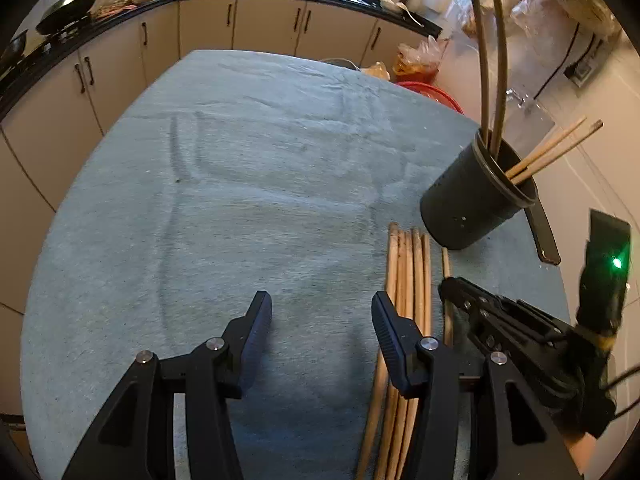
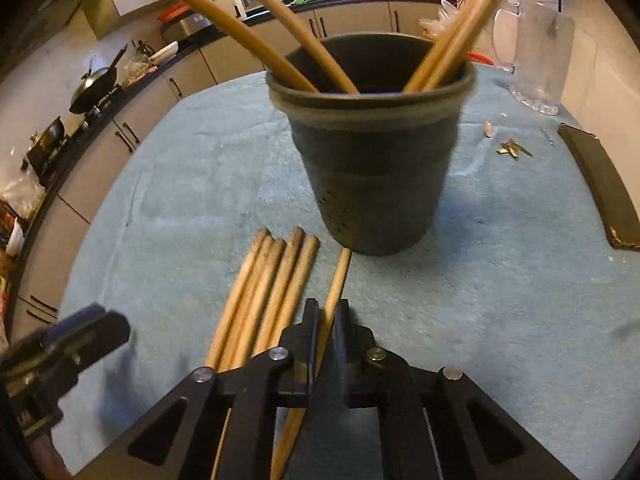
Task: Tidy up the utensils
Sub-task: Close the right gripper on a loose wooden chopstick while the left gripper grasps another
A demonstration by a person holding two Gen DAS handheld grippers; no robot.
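A dark utensil cup (image 2: 372,144) stands on the blue-grey cloth (image 2: 500,280) with several chopsticks in it; it also shows in the left wrist view (image 1: 472,196). A bundle of wooden chopsticks (image 2: 272,280) lies in front of the cup, also in the left wrist view (image 1: 408,276). One single chopstick (image 2: 338,280) lies apart to their right. My right gripper (image 2: 327,316) is shut on this single chopstick, low at the cloth; it shows from the side in the left wrist view (image 1: 448,286). My left gripper (image 1: 322,312) is open and empty, just left of the bundle.
A dark flat case (image 2: 604,188) lies at the right table edge. A clear glass jug (image 2: 536,56) stands behind the cup. Small scraps (image 2: 512,148) lie on the cloth. Kitchen cabinets (image 1: 264,28) and a counter with pans run behind the table.
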